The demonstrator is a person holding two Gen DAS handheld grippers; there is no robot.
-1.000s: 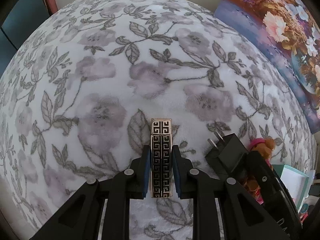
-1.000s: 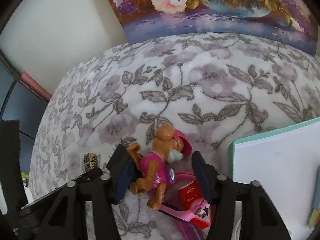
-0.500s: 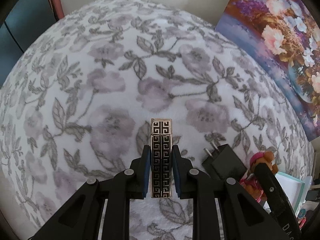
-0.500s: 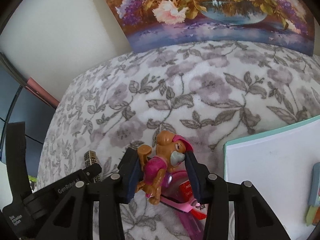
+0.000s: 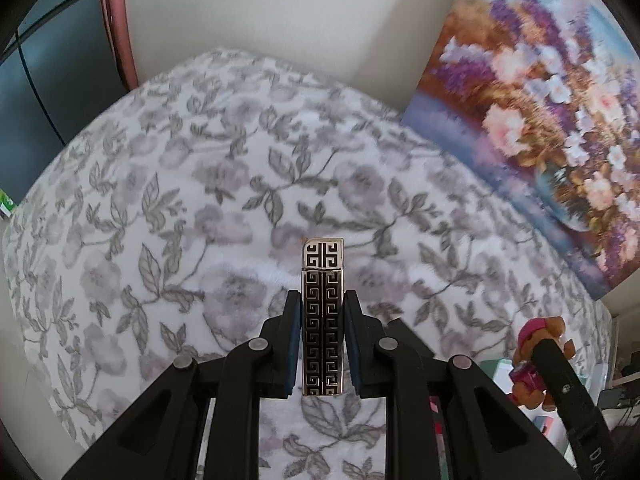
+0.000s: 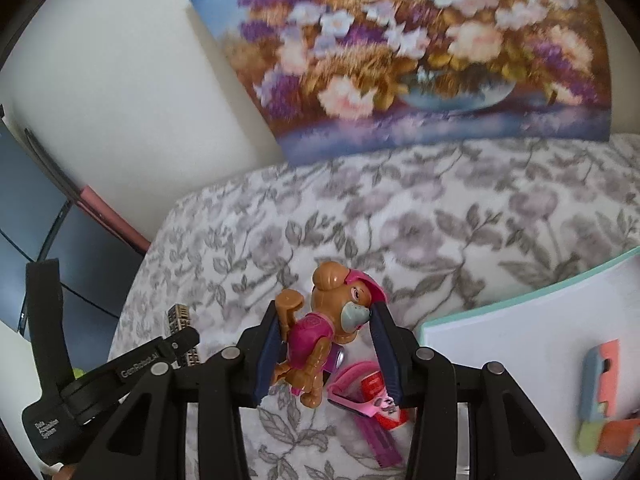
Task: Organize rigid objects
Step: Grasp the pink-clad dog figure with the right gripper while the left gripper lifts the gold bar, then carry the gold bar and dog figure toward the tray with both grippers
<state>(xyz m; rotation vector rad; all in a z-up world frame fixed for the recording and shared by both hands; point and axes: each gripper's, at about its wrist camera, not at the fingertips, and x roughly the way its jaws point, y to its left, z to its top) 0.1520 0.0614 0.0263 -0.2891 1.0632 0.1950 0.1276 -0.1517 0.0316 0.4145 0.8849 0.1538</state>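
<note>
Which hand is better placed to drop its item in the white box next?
Right. The right hand-held gripper, shut on the dog toy, sits beside the white box. The left one holds the lighter over the blanket, farther away.

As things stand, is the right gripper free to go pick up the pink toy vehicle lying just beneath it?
Probably not yet. The right gripper is shut on the toy dog figure, so its fingers are occupied. The pink toy vehicle lies uncovered on the floral cloth, so dropping the figure would leave it free.
</note>
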